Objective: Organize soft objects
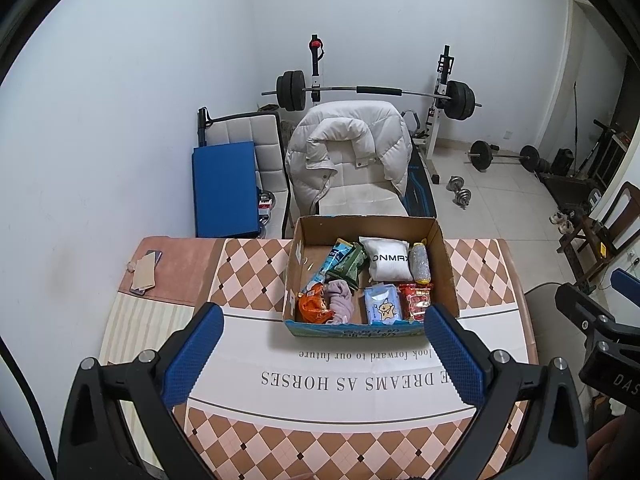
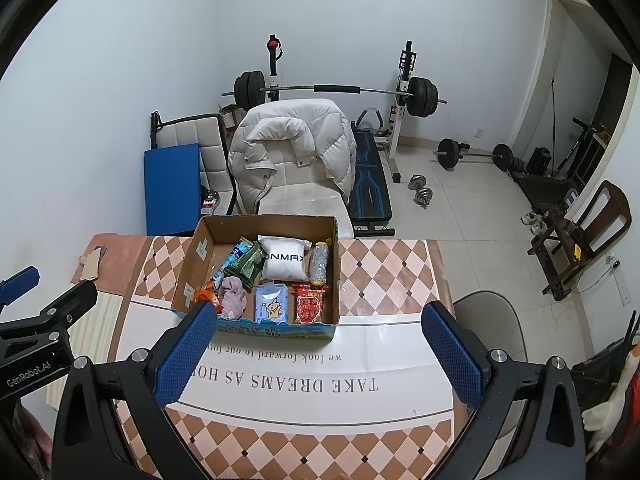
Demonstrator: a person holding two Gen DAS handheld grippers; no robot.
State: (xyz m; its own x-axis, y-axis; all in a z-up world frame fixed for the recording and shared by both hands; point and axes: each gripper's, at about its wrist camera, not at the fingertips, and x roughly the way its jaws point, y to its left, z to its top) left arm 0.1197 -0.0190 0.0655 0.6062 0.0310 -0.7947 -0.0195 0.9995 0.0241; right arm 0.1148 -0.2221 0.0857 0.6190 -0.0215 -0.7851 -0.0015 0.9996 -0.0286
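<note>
The left gripper (image 1: 324,344) is released, jaws spread wide and empty, held above the near part of the table (image 1: 248,280). The right gripper (image 2: 320,340) is likewise released and empty, just to its right.

The box (image 1: 444,256) sits on the far half of the table, open at the top. Contents:
- far row: green packets (image 1: 348,264), white pouch (image 1: 388,264), glittery roll (image 1: 420,264);
- near row: orange packet (image 1: 314,308), pink cloth (image 1: 340,300), blue tissue pack (image 1: 382,304), red packet (image 1: 416,300).

A phone (image 1: 146,272) lies at the table's far left corner. A chair (image 2: 296,152) draped with a white jacket stands beyond the box.
</note>
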